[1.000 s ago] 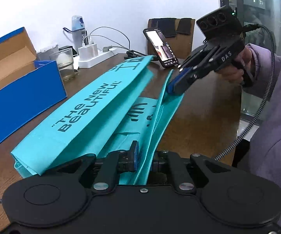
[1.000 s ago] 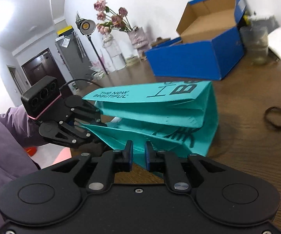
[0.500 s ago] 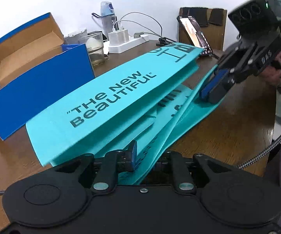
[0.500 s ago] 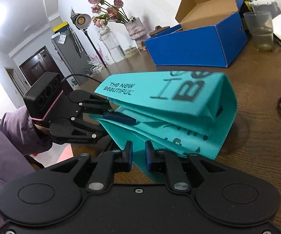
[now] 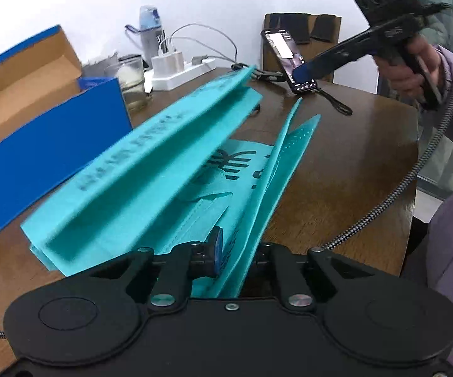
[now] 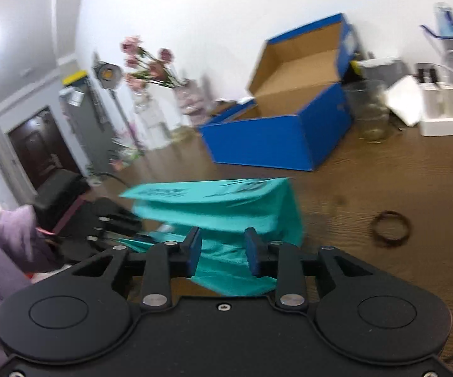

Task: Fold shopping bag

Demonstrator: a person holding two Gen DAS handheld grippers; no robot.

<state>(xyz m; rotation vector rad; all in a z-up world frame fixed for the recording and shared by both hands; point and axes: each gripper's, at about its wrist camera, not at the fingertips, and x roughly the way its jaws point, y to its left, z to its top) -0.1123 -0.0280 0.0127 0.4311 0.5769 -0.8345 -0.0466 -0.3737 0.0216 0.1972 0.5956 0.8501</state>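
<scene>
The teal shopping bag (image 5: pixel 151 163) lies lengthwise on the wooden table (image 5: pixel 352 163), its printed top panel folded over and raised a little. My left gripper (image 5: pixel 235 246) is shut on the bag's near edge, with fabric pinched between the fingers (image 5: pixel 215 249). A hand holds my right gripper (image 5: pixel 303 73) above the bag's far end, clear of the fabric. In the right wrist view, the right gripper (image 6: pixel 223 251) is open with nothing between its pads. The bag (image 6: pixel 220 207) lies beyond it, blurred, and the left gripper (image 6: pixel 113 229) is at the bag's left end.
An open blue cardboard box (image 5: pixel 47 144) stands left of the bag. Behind it are a glass (image 5: pixel 132 84), a white power strip (image 5: pixel 179 72) and a bottle (image 5: pixel 151 36). A phone (image 5: pixel 289 59) leans at the far edge. A dark ring (image 6: pixel 391 227) lies on the table.
My right gripper has let go of the bag's far edge, opened and lifted away. The released edge has dropped toward the table. The left gripper still holds the near edge.
</scene>
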